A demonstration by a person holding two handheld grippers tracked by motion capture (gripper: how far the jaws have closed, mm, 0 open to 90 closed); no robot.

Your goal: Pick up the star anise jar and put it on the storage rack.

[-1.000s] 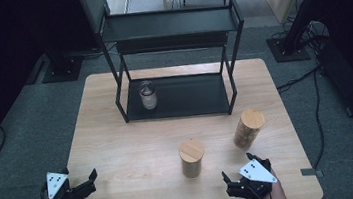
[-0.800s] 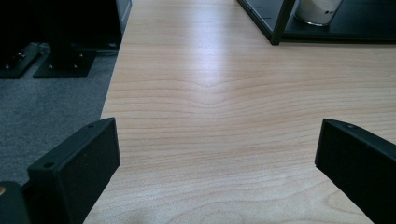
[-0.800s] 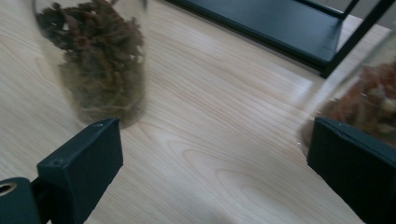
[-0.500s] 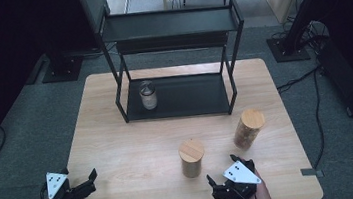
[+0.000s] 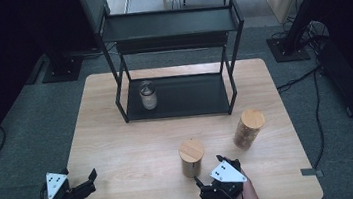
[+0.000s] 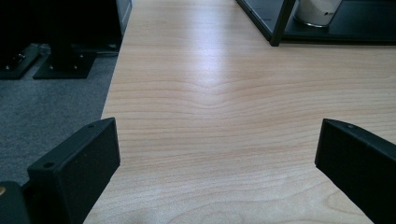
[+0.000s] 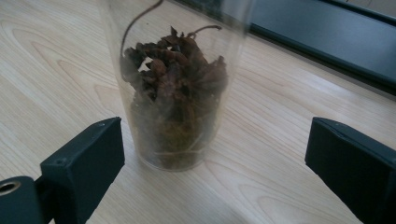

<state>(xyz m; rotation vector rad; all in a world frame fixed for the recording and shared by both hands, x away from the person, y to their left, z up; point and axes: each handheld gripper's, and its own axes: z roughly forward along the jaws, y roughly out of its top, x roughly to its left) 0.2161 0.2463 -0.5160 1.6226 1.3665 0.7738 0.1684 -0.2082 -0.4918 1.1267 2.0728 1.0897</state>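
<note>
At near desk edge, your right gripper (image 5: 204, 189) faces nearer jar (image 7: 175, 88) of dark dried bits; jaws wide apart, jar off-centre toward left jaw; closing now risks that jaw nudging it, tipping tall glass; left gripper (image 6: 217, 154) spread, empty over desk (image 6: 224, 84).

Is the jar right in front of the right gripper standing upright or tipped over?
Upright: the near jar stands on its base on the table, wooden lid on top, dried brown contents inside.
</note>
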